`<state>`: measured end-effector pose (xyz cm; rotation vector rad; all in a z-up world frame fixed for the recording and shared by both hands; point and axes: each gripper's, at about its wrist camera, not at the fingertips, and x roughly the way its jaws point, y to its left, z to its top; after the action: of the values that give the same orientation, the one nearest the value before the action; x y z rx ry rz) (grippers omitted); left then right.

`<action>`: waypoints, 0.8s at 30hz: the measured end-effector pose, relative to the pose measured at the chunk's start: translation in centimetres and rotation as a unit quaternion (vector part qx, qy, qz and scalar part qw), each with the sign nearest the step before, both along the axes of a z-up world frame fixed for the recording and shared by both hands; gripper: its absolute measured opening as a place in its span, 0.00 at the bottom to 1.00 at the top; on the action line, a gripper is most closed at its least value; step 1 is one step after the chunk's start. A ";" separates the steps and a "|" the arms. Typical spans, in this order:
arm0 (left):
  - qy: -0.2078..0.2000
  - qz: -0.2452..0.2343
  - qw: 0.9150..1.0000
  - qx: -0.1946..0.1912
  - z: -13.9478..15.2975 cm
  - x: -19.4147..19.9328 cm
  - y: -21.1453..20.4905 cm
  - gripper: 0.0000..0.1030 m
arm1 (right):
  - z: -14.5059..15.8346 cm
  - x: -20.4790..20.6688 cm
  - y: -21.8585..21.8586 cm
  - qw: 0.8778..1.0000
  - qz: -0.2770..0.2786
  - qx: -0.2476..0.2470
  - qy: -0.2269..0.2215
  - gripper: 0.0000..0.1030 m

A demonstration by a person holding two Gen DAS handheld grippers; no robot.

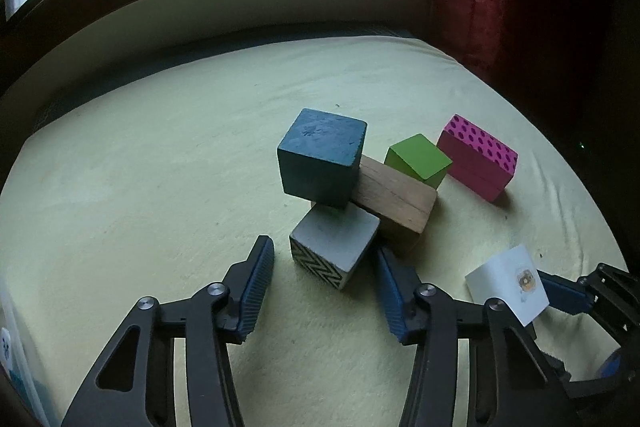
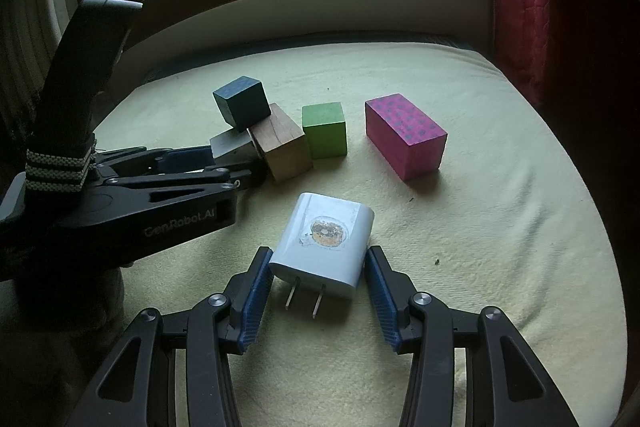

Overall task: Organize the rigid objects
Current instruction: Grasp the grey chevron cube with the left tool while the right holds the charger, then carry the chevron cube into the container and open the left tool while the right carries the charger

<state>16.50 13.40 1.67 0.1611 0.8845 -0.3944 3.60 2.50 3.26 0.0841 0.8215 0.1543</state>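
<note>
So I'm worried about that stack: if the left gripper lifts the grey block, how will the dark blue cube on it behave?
The dark blue cube sits tilted, resting on the grey block and the wooden block, so it will probably tip or slide off. It looks rigid, so a tumble onto the yellow sheet likely won't harm it.

Left gripper point(image 1: 325, 261) jaws apart, low; right gripper point(image 2: 319, 265) likewise.
</note>
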 end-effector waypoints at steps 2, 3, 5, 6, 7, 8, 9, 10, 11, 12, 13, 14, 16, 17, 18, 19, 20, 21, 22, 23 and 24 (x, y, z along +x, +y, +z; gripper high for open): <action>0.001 -0.002 1.000 -0.004 0.0 0.1 0.1 0.45 | 0.0 0.0 0.1 1.000 0.000 -0.001 0.000 0.49; 0.000 -0.003 1.000 -0.005 0.0 0.1 0.1 0.40 | 0.0 0.0 0.0 1.000 0.000 -0.001 0.000 0.49; -0.002 -0.003 1.000 -0.005 0.1 -0.2 0.2 0.39 | -0.1 0.0 0.1 1.000 -0.001 -0.002 0.000 0.49; -0.003 -0.003 1.000 -0.005 0.0 -0.4 0.3 0.38 | 0.0 0.0 0.1 1.000 -0.001 -0.002 0.000 0.49; -0.004 -0.003 1.000 -0.006 0.0 -0.6 0.6 0.38 | -0.1 0.0 0.2 1.000 -0.001 -0.002 0.000 0.49; -0.004 -0.002 1.000 -0.008 0.0 -0.7 0.7 0.37 | 0.0 0.0 0.2 1.000 -0.001 -0.003 0.000 0.49; -0.004 -0.001 1.000 -0.012 0.1 -0.9 1.0 0.37 | 0.0 0.0 0.2 1.000 -0.001 -0.003 0.000 0.49; -0.004 0.001 1.000 -0.014 0.1 -1.0 1.2 0.37 | 0.0 0.0 0.1 1.000 -0.001 -0.003 0.000 0.49; -0.004 0.004 1.000 -0.018 0.1 -1.1 1.3 0.36 | -0.1 -0.1 0.2 1.000 -0.001 -0.004 0.000 0.49; -0.004 0.005 1.000 -0.020 0.1 -1.2 1.4 0.36 | -0.1 0.0 0.1 1.000 -0.001 -0.005 0.000 0.49; -0.003 0.008 1.000 -0.023 0.1 -1.4 1.6 0.36 | -0.1 0.0 0.2 1.000 -0.001 -0.005 0.000 0.49; -0.003 0.011 1.000 -0.026 0.2 -1.6 1.7 0.36 | -0.1 0.0 0.2 1.000 -0.002 -0.005 0.000 0.49; -0.003 0.016 0.999 -0.029 0.2 -1.6 1.7 0.36 | -0.1 0.0 0.2 1.000 -0.002 -0.005 0.000 0.49; -0.005 0.019 0.999 -0.030 0.3 -1.8 1.8 0.36 | -0.1 0.0 0.1 1.000 -0.002 -0.005 0.000 0.49; -0.006 0.021 0.999 -0.031 0.3 -1.8 1.4 0.36 | -0.1 0.0 0.1 1.000 -0.002 -0.006 0.001 0.49; -0.008 0.023 0.999 -0.031 0.4 -2.1 1.4 0.36 | -0.2 0.0 0.2 1.000 -0.002 -0.006 0.000 0.49; -0.010 0.025 0.999 -0.031 0.4 -2.3 1.5 0.36 | -0.2 0.0 0.2 1.000 -0.002 -0.007 0.001 0.49; -0.011 0.028 0.999 -0.031 0.5 -2.6 1.7 0.36 | -0.2 0.0 0.2 1.000 -0.002 -0.007 0.001 0.49; -0.013 0.032 0.999 -0.032 0.5 -2.9 1.9 0.36 | -0.2 0.0 0.3 1.000 -0.002 -0.008 0.001 0.49; -0.015 0.037 0.999 -0.032 0.5 -3.1 2.1 0.36 | -0.2 0.0 0.4 1.000 -0.003 -0.008 0.001 0.49; -0.018 0.041 0.998 -0.032 0.6 -3.3 2.3 0.36 | -0.2 0.0 0.4 1.000 -0.003 -0.009 0.001 0.49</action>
<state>13.21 15.65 2.27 0.0723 0.8397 -0.3412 3.62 2.94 3.02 0.0692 0.8238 0.1415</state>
